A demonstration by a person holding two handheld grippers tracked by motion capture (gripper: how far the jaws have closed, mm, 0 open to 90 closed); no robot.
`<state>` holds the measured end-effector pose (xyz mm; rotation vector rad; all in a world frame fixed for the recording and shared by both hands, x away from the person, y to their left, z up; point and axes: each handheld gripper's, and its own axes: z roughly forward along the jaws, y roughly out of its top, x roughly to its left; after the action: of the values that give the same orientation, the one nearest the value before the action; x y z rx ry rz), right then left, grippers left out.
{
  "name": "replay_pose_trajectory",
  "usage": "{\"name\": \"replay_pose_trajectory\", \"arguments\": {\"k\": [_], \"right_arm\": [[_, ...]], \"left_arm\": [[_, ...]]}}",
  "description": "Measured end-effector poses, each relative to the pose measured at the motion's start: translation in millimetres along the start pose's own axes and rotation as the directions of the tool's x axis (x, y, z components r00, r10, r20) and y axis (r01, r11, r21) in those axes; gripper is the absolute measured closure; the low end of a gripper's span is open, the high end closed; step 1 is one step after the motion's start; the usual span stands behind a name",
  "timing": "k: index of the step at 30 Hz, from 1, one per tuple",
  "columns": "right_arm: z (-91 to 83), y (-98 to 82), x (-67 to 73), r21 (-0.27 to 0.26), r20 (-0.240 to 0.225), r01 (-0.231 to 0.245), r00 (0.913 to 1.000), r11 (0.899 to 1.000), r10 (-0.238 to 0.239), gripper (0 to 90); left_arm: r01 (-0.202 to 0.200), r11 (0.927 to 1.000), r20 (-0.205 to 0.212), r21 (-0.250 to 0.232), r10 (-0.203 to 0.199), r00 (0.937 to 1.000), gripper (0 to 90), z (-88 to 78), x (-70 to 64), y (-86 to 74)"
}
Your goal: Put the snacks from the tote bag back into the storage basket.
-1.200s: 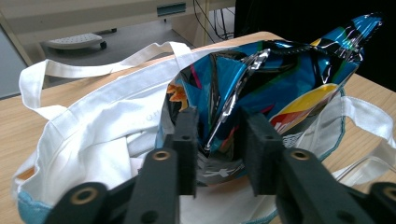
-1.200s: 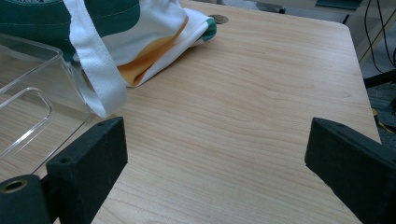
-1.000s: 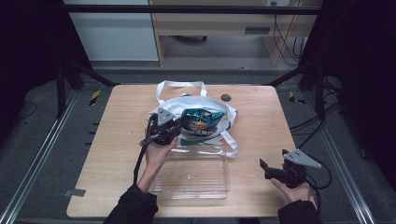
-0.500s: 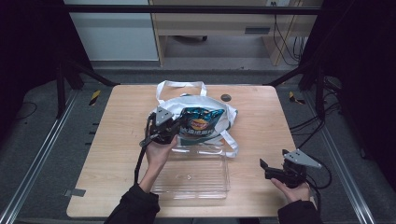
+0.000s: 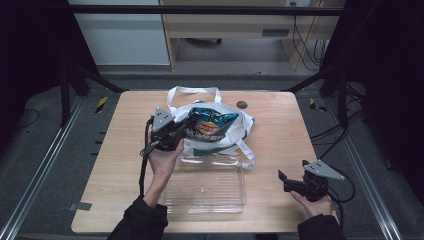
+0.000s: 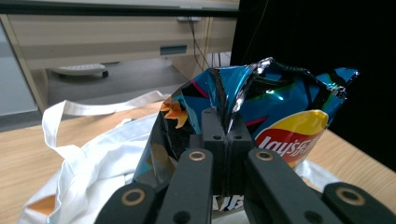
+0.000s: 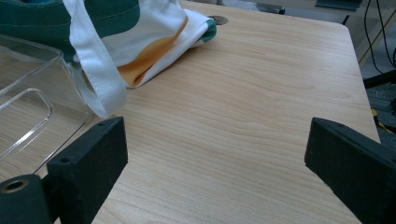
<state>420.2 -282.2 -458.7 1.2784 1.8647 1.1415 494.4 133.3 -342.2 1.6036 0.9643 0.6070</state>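
Note:
A blue Lay's chip bag [image 5: 211, 123] [image 6: 289, 107] hangs partly out of a white tote bag [image 5: 239, 134] [image 6: 98, 161] at the middle of the wooden table. My left gripper [image 5: 185, 131] [image 6: 227, 135] is shut on a crumpled fold of the chip bag and holds it above the tote. A clear plastic tray [image 5: 205, 192] [image 7: 23, 107] lies in front of the tote, with nothing in it. My right gripper [image 5: 281, 179] [image 7: 217, 149] rests low at the table's front right, jaws wide open over bare wood, nothing between them.
The tote's strap [image 7: 95, 70] drapes over the tray's near corner. A small dark disc [image 5: 242, 105] [image 7: 218, 19] sits on the table behind the tote. Dark frame posts stand at both sides, and the table's right edge [image 5: 306, 145] is close to the right gripper.
My left gripper has risen slightly and drifted left, drawing the chip bag a little further up out of the tote. The right gripper has stayed where it was.

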Motion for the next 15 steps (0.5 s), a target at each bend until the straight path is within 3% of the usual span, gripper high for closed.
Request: {"name": "replay_pose_trajectory", "arguments": {"k": [15], "right_arm": [[-0.3,0.0,0.4,0.000,-0.002,-0.003,1.0000,1.000,0.003,6.3]], "left_arm": [[-0.009,0.9971,0.041,-0.076,0.012,0.9991,89.9,-32.2,-17.0,27.7]]}}
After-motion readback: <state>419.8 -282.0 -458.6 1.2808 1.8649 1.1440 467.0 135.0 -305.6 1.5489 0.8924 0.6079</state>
